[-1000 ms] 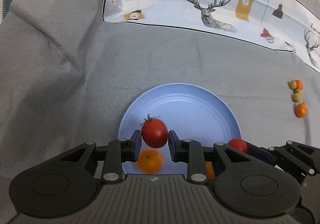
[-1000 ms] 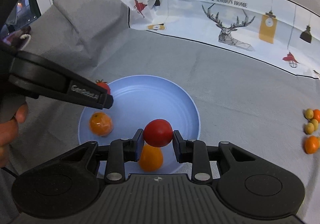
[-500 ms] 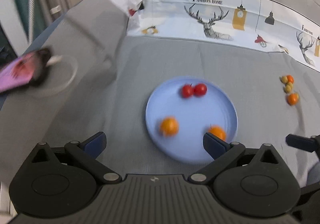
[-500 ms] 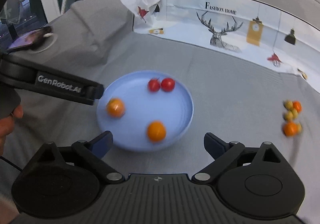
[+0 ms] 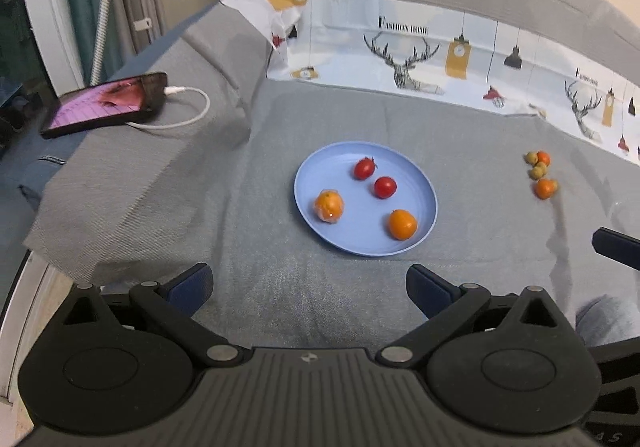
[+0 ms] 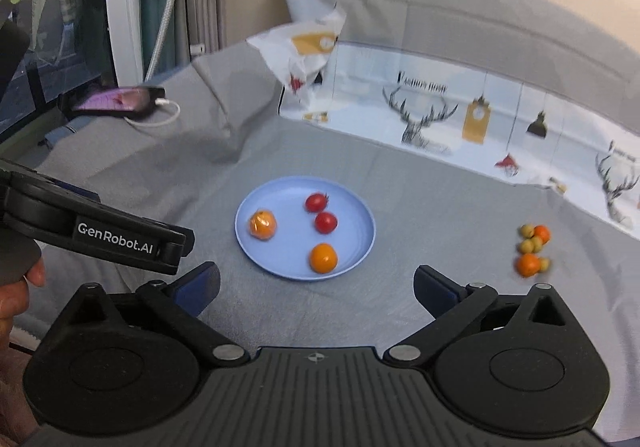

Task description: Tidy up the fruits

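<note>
A blue plate (image 5: 360, 241) (image 6: 288, 253) lies on the grey cloth and holds two red tomatoes (image 5: 364, 168) (image 5: 385, 187) and two oranges (image 5: 329, 205) (image 5: 402, 224). In the right wrist view the tomatoes (image 6: 316, 202) (image 6: 326, 222) lie behind the oranges (image 6: 263, 224) (image 6: 323, 258). My left gripper (image 5: 308, 283) is open and empty, drawn back in front of the plate. The jaws of my right gripper (image 6: 316, 283) are opening wide with nothing between them, also short of the plate. A cluster of small orange and yellow-green fruits (image 5: 540, 175) (image 6: 532, 247) sits on the cloth to the right.
A phone (image 5: 108, 103) (image 6: 120, 101) on a white charging cable lies at the far left. A printed deer-pattern cloth (image 5: 440, 51) stands along the back. The left gripper's side (image 6: 132, 243) and a hand (image 6: 16, 287) show at the left of the right wrist view.
Both grippers let go of their tomatoes, which now lie on the plate. Both opened wide and pulled back and up, away from the plate.
</note>
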`<state>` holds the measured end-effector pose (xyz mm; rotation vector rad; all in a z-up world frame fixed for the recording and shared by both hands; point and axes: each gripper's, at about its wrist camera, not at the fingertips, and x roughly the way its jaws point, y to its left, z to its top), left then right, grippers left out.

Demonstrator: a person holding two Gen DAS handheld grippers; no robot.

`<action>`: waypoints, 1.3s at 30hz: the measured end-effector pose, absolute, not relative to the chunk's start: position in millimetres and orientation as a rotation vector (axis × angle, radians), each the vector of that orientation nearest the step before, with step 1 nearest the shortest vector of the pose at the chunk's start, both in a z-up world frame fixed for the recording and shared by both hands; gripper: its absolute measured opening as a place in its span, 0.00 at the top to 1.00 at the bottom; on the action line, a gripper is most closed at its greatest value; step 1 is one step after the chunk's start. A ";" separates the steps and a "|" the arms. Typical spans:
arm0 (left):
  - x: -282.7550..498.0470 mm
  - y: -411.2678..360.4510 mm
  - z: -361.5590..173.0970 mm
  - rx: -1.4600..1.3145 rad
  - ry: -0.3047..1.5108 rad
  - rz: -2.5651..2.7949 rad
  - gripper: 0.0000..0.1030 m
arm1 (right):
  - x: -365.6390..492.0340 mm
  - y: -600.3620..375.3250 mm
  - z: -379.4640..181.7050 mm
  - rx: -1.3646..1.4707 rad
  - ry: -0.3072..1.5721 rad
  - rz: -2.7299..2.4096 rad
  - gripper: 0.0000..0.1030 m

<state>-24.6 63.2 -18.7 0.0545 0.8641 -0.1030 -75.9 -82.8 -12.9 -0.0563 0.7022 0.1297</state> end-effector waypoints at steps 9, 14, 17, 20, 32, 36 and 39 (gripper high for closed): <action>-62.3 60.0 5.6 0.047 0.773 -0.114 0.00 | -117.8 -86.1 5.0 -0.089 0.624 0.093 0.01; -68.8 60.4 10.9 0.048 0.761 -0.114 0.00 | -126.8 -86.2 10.6 -0.095 0.601 0.090 0.01; -69.1 60.6 11.8 0.051 0.760 -0.114 0.00 | -130.1 -85.7 12.1 -0.099 0.592 0.091 0.01; -69.2 60.6 12.4 0.053 0.758 -0.113 0.00 | -131.1 -86.5 12.5 -0.097 0.589 0.090 0.01; -60.8 57.7 4.4 0.083 0.790 -0.117 0.00 | -123.7 -92.0 5.2 -0.065 0.622 0.093 0.01; -55.9 57.5 -0.6 0.088 0.809 -0.114 0.00 | -119.3 -94.1 0.2 -0.049 0.640 0.093 0.01; -52.8 56.1 -3.2 0.096 0.816 -0.112 0.00 | -116.3 -95.0 -3.4 -0.042 0.650 0.094 0.01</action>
